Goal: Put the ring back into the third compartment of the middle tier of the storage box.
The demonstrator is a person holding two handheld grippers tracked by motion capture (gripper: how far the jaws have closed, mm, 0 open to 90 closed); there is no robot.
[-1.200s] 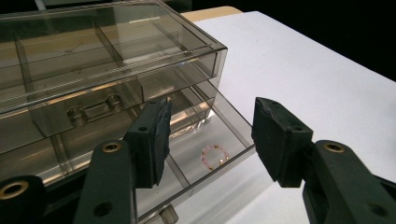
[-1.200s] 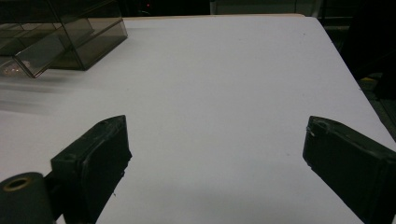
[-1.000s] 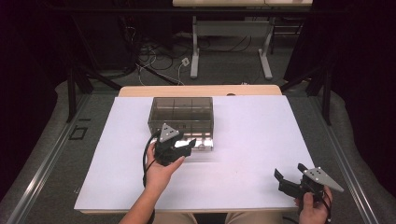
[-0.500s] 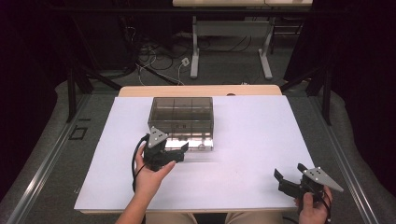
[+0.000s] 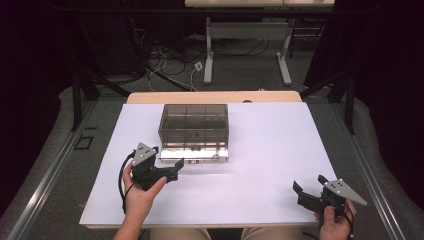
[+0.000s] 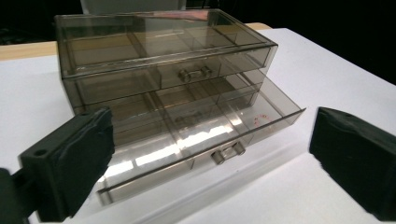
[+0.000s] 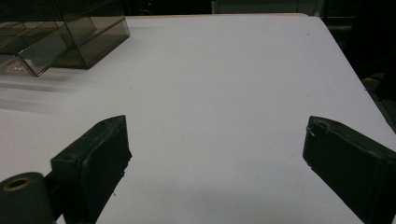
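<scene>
The smoked drawer box (image 5: 194, 131) sits near the worktop's (image 5: 280, 150) far edge, its lower drawer (image 6: 196, 140) pulled out. The left tool (image 5: 172, 167) has just been opening — now wide and empty, just off the drawer's left front corner, probably letting go after the pull. The right tool (image 5: 306, 192) rests wide and empty by the near right corner — out of the way.

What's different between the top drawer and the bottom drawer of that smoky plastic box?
The top drawer sits pushed in, flush with the box front; the bottom drawer is pulled out toward the person. The bottom drawer's open compartments catch bright glare from above, while the top drawer's stay covered under the box's roof. Both are smoky see-through plastic, split into compartments that look empty, each with a small handle on its front.
</scene>
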